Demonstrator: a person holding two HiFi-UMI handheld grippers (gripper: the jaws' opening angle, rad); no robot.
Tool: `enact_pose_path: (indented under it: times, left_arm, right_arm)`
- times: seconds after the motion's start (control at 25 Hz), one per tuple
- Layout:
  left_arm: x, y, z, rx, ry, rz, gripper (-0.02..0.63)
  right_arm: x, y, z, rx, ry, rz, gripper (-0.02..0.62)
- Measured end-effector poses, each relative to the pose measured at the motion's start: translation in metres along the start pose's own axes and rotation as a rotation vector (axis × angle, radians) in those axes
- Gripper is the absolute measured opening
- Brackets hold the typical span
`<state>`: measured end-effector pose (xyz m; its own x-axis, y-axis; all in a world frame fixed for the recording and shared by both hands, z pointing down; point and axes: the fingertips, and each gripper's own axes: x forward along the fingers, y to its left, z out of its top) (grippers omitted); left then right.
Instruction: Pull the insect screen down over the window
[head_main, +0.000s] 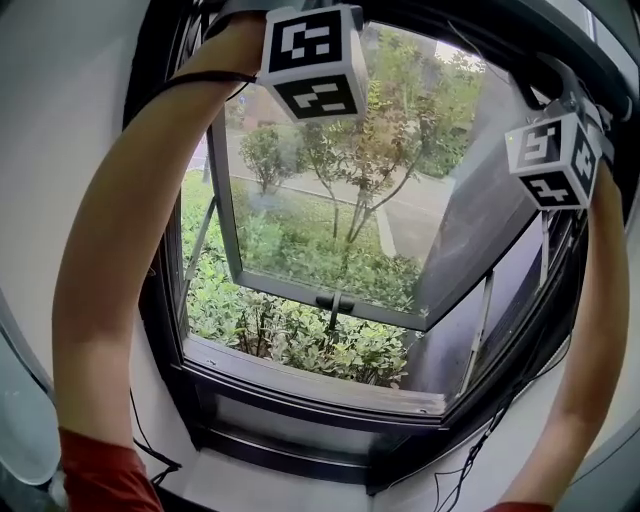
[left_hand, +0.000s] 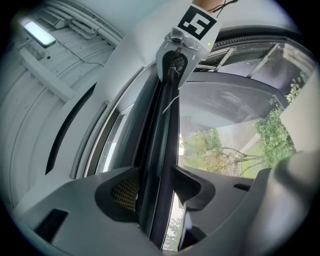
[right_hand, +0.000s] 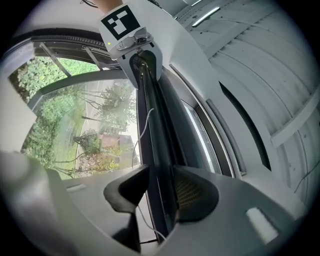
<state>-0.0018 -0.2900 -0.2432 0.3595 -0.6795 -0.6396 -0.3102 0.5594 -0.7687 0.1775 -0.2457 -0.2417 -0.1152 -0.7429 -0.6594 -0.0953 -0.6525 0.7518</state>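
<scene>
- The person's two bare forearms reach up to the top of the window frame, the left one ending in a red sleeve.
- The dark, slim pull bar of the insect screen lies along the top edge of the window opening and runs from one gripper to the other.
- The screen is not drawn down: the opening below the bar is uncovered.
- The left gripper has its jaws apart around the bar. The mesh-faced pad sits just beside the bar, and a strip of daylight shows between the bar and the other jaw.
- The right gripper likewise straddles the bar with its jaws apart, a gap and a thin white cord showing on the garden side.
- The grey-framed glass sash is swung outward, with its dark handle on the lower rail.
- Green shrubs and a small tree stand outside.
</scene>
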Motion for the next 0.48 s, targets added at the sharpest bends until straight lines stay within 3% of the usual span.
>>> enact_pose_path:
  times: [0.2, 0.32, 0.48]
  left_arm:
    - [0.009, -0.01, -0.006, 0.095, 0.053, -0.017, 0.181]
    - [0.011, -0.01, -0.006, 0.111, 0.062, -0.031, 0.181]
    - [0.007, -0.002, -0.005, 0.141, 0.075, -0.028, 0.18]
  right_arm:
    - [0.008, 0.01, -0.012, -0.057, 0.048, 0.059, 0.149]
    - [0.013, 0.009, -0.012, -0.06, 0.059, 0.079, 0.149]
    - [0.012, 0.001, -0.002, -0.055, 0.028, 0.021, 0.149]
